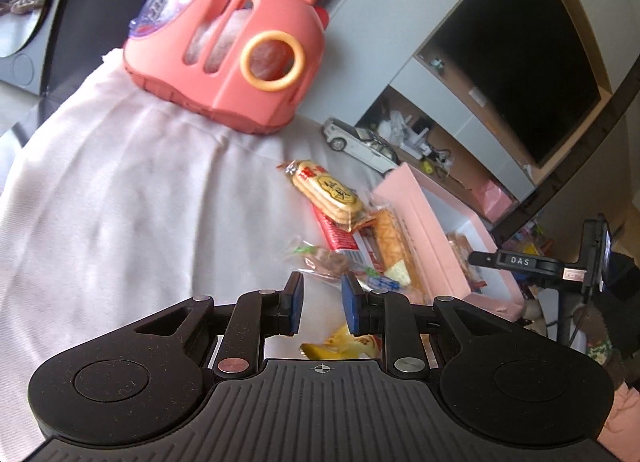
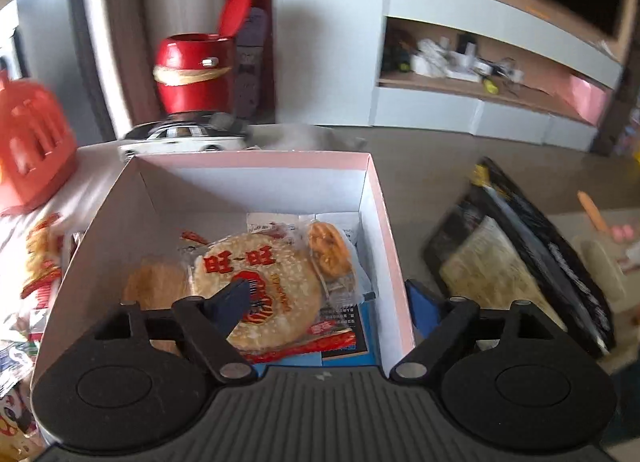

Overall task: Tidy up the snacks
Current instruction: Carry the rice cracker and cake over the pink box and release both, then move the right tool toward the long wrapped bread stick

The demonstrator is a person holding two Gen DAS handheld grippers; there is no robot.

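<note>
1. Snacks are being put into the pink box [image 2: 372, 198], and this step is about half done. A round rice cracker pack [image 2: 256, 286] and a few other packets already lie inside the box.
2. The right gripper [image 2: 332, 298] hangs over the box with its jaws wide apart and nothing in them. One blue pad sits above the cracker and the other is outside the box wall.
3. The left gripper [image 1: 320, 302] has its jaws partly apart and holds nothing. It points at the loose snack pile [image 1: 348, 230] just beside the box, on the side near the desk's far edge.
4. I think the next move is for the left gripper to go down and pinch one packet, maybe the small clear one [image 1: 324, 260] right in front. The wrappers look thin and slippery, so the pinch must be gentle.
5. The desk has a pale pink cloth [image 1: 120, 190] on it. A pink toy case [image 1: 228, 46] and a white toy car [image 1: 360, 142] sit near the far edge. Behind are shelves and a dark TV screen [image 1: 516, 54].
</note>
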